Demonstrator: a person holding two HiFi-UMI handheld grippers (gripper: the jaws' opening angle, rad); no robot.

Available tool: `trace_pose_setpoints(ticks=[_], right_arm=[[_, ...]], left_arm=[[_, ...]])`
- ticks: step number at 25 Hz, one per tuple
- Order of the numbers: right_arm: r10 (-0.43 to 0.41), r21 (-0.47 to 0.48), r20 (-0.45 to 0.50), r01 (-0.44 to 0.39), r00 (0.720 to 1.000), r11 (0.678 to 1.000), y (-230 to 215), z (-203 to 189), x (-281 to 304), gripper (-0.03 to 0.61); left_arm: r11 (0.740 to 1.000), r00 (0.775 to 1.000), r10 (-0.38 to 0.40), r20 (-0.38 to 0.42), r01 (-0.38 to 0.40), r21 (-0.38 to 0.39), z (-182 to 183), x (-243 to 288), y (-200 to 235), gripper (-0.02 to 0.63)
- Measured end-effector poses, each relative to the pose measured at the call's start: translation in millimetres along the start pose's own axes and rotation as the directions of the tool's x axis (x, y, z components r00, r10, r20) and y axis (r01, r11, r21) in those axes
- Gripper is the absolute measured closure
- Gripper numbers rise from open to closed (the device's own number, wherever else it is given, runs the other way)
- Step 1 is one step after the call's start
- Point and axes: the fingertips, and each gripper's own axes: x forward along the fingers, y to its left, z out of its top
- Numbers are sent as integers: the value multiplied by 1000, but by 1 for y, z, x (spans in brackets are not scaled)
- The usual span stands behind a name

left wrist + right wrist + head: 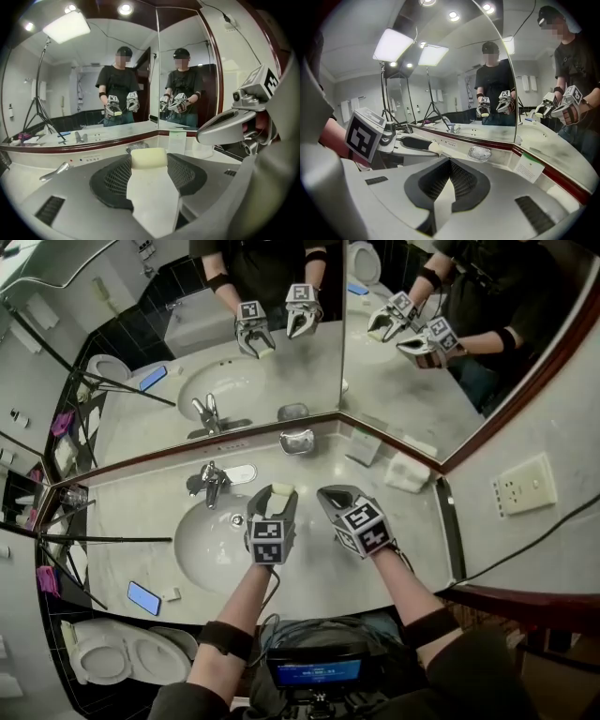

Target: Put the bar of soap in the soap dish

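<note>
A pale yellow bar of soap [281, 490] sits between the jaws of my left gripper [273, 493], which is shut on it above the counter just right of the sink basin. In the left gripper view the soap [148, 158] fills the gap at the fingertips. The clear soap dish [297, 441] stands empty at the back of the counter against the mirror corner, beyond both grippers. My right gripper [331, 494] hovers beside the left one, shut with nothing in it. The right gripper view shows the dish [479, 152] ahead and the soap tip [434, 148] to the left.
A chrome faucet [211, 482] and the basin [208, 545] lie to the left. A folded white towel [408, 472] and a small card [364, 446] sit at the back right. A blue phone [143, 597] rests on the counter's front edge, above a toilet [122, 652]. Mirrors line the back.
</note>
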Motion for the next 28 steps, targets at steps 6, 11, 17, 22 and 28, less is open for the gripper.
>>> trace_pose_setpoints(ticks=[6,11,17,22,28], right_arm=[[-42,-3,-32,42,999,999,-24,6,29,560],[-85,12,-40,85,996,996,-45,8,55,560],[-108,39,-57,110,993,993,-62,-1,81,560],[-115,62,-89,120,989,991,-69,-16,86,560],[-121,74,-89,128,989,989,-71,-20,81,560]], left_arm=[[995,998,-45,-50,49,89,20,62,18,370],[984,990,-71,-118,89,155,16,115,33,370],[965,975,-101,-199,145,217,5,162,39,370],[967,962,-101,-252,155,203,-10,184,42,370],[962,956,-104,-275,166,214,-11,196,47,370]])
